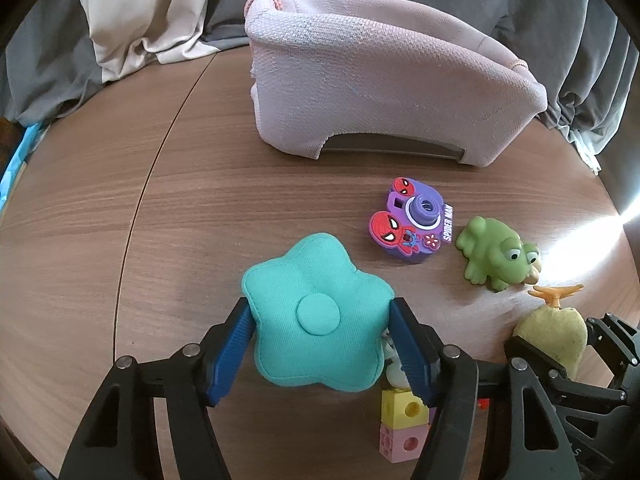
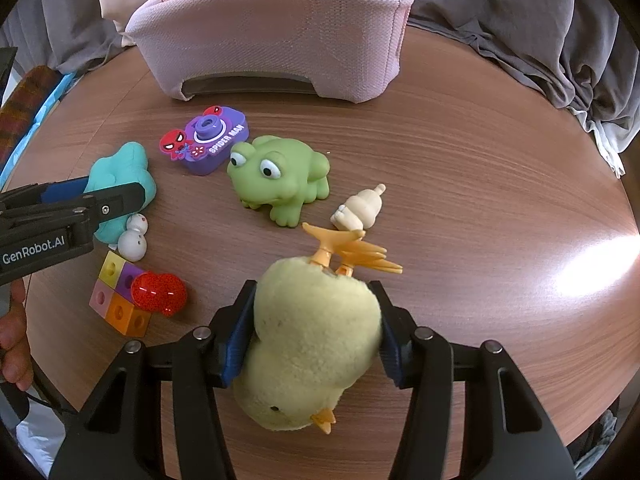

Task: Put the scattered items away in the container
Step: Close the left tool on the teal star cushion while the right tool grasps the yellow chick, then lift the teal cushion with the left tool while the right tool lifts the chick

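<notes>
Pink fabric container (image 1: 384,80): stands at the surface's far side, straight ahead of both held toys; left gripper (image 1: 320,344) jaws clamped on teal star cushion (image 1: 316,316), right gripper (image 2: 312,332) jaws clamped on yellow plush chick (image 2: 312,340).

One pink fabric basket (image 2: 272,36) stands on the bench (image 2: 460,168). Around it are one teal star cushion (image 1: 316,316), one purple toy camera (image 2: 208,140), one green frog (image 2: 276,176), one yellow plush chick (image 2: 312,344), one cream figurine (image 2: 360,210), one white snowman (image 2: 134,236), one red toy (image 2: 160,292) and four joined cubes (image 2: 120,296).
</notes>
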A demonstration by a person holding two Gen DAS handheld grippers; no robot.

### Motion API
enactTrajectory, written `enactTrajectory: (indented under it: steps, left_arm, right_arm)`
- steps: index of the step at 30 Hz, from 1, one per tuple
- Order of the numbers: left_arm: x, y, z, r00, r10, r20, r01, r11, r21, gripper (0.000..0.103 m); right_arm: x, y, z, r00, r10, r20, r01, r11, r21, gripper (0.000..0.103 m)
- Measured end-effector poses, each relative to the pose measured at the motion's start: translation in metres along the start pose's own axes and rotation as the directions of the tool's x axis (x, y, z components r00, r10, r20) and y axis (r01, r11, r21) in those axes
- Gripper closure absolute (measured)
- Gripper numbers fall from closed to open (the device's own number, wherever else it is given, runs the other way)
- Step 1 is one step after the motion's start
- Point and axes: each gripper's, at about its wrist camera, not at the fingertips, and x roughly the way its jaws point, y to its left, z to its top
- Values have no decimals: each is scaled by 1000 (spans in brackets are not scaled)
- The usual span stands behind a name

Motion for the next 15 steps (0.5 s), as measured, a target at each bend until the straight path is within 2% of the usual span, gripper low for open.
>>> enactTrajectory:
  steps: [9, 12, 15]
  left_arm:
    - [16, -9, 15, 1000, 0, -4, 0, 1000, -20, 32]
    - [13, -2, 10, 1000, 1, 2, -1, 1000, -18, 32]
    - [14, 1, 9, 1000, -1, 12, 1, 1000, -27, 37]
  right_arm:
    - [-2, 7, -5, 1000, -1, 3, 1, 1000, -2, 52]
    - [-2, 8, -5, 1000, 2, 6, -2, 1000, 1, 52]
    - [-2, 7, -3, 1000, 4, 7, -4, 1000, 2, 52]
